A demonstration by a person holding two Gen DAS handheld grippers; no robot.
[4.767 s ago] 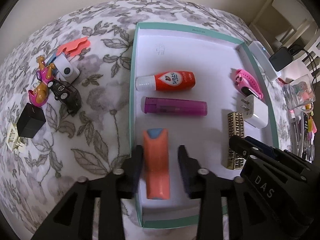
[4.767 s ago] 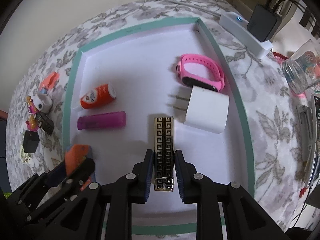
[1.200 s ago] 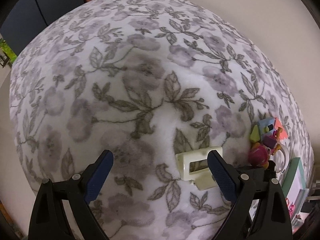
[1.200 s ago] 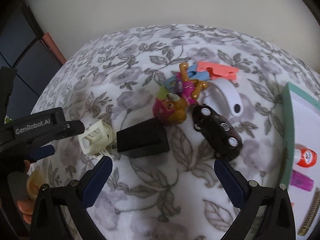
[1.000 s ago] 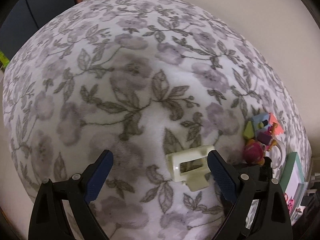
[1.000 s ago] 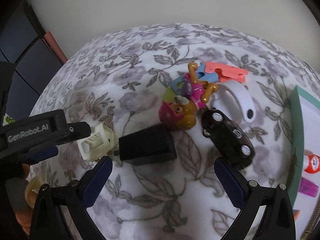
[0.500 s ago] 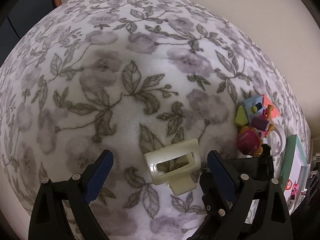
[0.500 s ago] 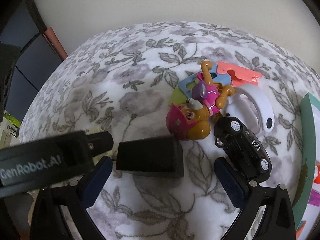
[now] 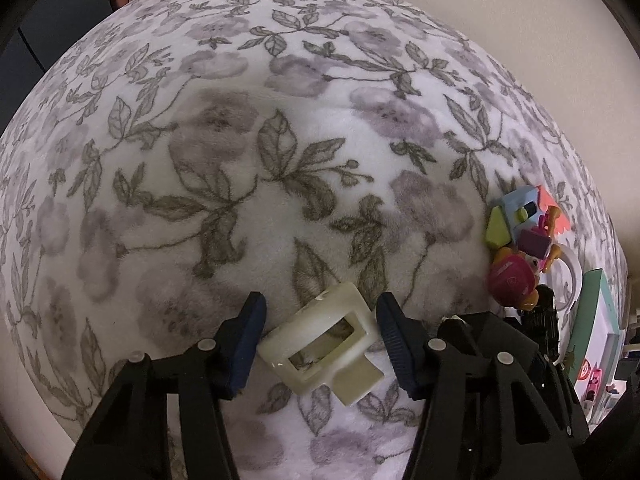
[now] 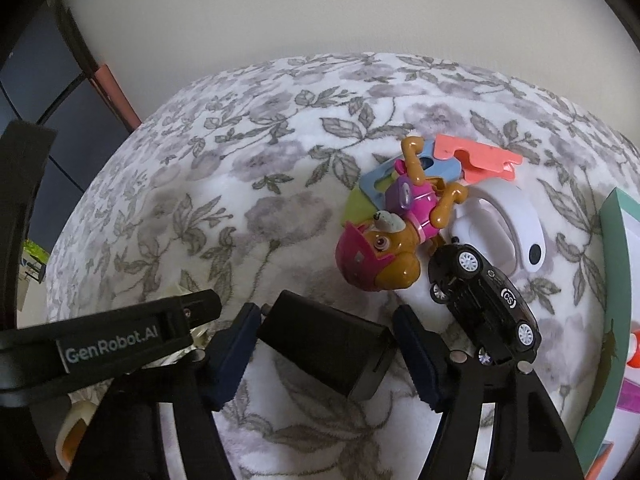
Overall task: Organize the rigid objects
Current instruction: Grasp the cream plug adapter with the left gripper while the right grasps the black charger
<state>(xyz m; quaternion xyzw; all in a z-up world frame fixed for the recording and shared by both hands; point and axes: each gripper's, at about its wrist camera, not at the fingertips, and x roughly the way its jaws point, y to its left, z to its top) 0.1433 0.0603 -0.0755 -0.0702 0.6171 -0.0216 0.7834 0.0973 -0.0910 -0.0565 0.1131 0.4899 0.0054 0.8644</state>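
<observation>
Closing both tools at once, we bracket one item each on the floral blanket (image 9: 248,184). The left hand-held gripper (image 9: 320,332) has its jaws closing around the cream clip (image 9: 320,340), which lies skewed between the pads; whether the pads press it yet we cannot tell. The right hand-held gripper (image 10: 326,344) has its jaws closing around the black charger block (image 10: 328,344), which also lies between the pads at an angle, apparently just short of firm contact. To do this step well, we judge that each pad should meet a flat side squarely, so the skewed item does not twist out. The toy dog (image 10: 384,252) and the black toy car (image 10: 484,304) lie near the right pad; we keep clear of them. The teal-rimmed tray (image 10: 612,280) waits at the right edge.
</observation>
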